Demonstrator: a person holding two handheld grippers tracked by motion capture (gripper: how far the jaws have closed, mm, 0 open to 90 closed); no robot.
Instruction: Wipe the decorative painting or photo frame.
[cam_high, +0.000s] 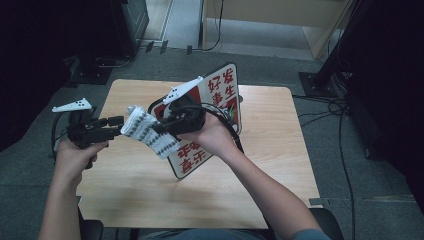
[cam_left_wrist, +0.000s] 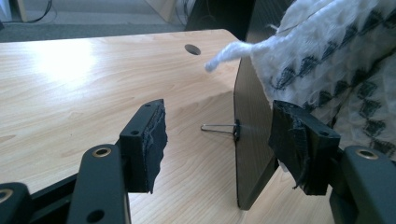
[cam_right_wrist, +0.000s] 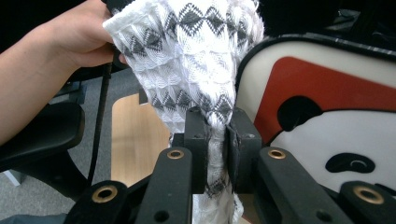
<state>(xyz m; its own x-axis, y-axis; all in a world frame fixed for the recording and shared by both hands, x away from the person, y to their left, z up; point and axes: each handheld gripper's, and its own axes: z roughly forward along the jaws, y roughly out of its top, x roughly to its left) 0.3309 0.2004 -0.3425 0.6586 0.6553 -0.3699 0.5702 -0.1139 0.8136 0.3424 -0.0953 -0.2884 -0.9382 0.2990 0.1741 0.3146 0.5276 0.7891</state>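
From above, a wooden table (cam_high: 260, 165) held an upright sign (cam_high: 220, 107); a patterned cloth (cam_high: 147, 131) stretched left to right between both grippers. The left gripper (cam_left_wrist: 224, 140) gaped beside the cloth (cam_left_wrist: 327, 65). The right gripper (cam_right_wrist: 217, 151) pinched the cloth (cam_right_wrist: 187, 60).

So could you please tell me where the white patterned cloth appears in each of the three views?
High view: the white patterned cloth hangs left of centre, between the two grippers.
Left gripper view: the cloth sits at upper right, beyond the open jaws.
Right gripper view: the cloth fans up from the shut jaws at centre.
Shared landmark: the red and white board, beside the cloth each time.
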